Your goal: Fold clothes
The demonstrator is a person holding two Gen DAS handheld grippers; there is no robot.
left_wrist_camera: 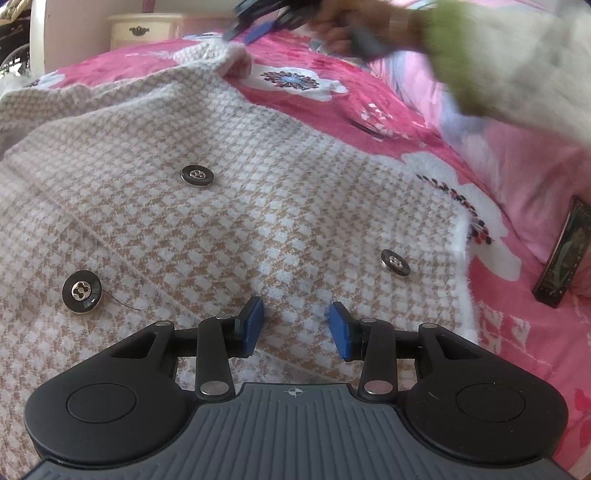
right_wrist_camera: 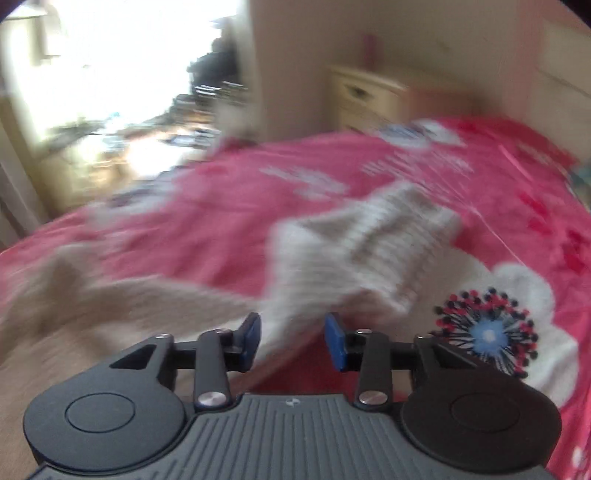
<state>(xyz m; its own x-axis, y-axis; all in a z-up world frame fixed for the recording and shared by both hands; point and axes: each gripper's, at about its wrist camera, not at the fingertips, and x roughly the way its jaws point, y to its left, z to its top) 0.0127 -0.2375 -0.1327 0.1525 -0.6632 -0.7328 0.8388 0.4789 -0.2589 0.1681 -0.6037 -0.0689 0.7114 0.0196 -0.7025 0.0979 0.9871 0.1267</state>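
Observation:
A beige-and-white houndstooth knit garment with black buttons lies spread on the pink floral bedspread. My left gripper is open and empty, its blue pads just above the fabric near the hem. My right gripper is open, over a bunched part of the garment; this view is blurred. The right gripper also shows blurred at the top of the left wrist view, at the garment's far corner.
A dark phone-like object lies on the bedspread at the right. A cream nightstand stands beyond the bed. A person's arm in a fluffy sleeve crosses the upper right. A bright window is at the far left.

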